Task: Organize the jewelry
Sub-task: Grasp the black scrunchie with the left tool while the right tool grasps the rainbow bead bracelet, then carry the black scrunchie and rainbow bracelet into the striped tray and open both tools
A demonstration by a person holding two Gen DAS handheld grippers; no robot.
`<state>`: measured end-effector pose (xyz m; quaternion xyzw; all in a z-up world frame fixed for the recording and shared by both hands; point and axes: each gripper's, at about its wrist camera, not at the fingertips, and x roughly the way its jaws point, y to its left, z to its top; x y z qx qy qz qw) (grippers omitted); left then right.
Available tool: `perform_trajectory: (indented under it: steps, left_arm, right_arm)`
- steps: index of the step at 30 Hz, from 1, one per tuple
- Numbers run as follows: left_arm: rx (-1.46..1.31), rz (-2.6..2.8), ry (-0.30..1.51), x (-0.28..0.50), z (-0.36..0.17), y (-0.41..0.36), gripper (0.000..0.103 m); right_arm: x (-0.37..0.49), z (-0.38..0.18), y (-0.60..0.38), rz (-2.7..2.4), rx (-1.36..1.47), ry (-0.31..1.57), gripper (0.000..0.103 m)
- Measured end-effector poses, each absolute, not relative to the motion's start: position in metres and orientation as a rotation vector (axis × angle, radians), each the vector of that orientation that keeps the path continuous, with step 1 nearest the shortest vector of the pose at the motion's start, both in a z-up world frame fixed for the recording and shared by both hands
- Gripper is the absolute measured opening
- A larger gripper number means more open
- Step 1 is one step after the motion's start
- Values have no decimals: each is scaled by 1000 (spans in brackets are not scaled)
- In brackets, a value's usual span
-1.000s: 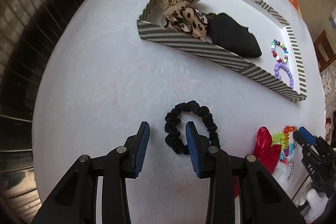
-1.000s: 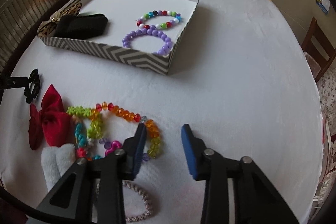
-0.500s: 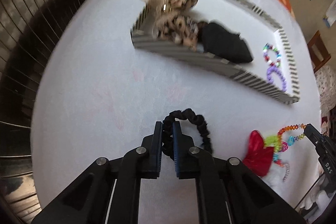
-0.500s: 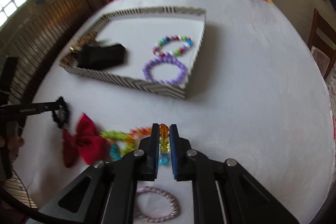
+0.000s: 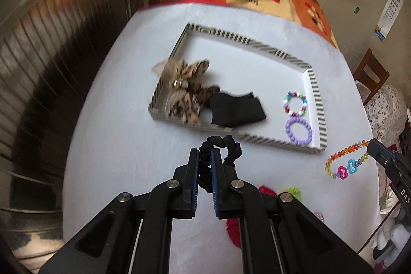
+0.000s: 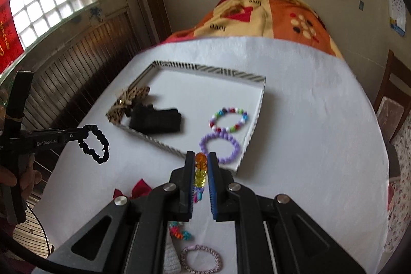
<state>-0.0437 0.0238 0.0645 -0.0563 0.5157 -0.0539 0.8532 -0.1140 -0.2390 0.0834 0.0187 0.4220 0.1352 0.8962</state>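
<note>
Scrunchie (image 5: 221, 145) – left claw (image 5: 204, 166), clamped

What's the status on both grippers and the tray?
Left gripper shut on black scrunchie, lifted. Right gripper shut on rainbow bead bracelet. Striped tray ahead, nothing blocking.

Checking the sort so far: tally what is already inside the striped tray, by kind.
Bead bracelets: 2 (multicoloured bracelet, purple bracelet)
Fabric pieces: 2 (leopard-print bow, black cloth)
Total: 4 in the striped tray
</note>
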Motion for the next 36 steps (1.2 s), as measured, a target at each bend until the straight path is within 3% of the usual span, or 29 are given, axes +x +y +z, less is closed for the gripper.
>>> perform_trajectory:
  steps: [18, 36]
  left_arm:
    - [-45, -82, 1030, 91, 83, 22, 0]
    - [-38, -36, 1164, 184, -8, 25, 0]
  right_arm:
    - [13, 79, -216, 278, 12, 915, 10]
    - [120, 5, -223, 150, 10, 1044, 10]
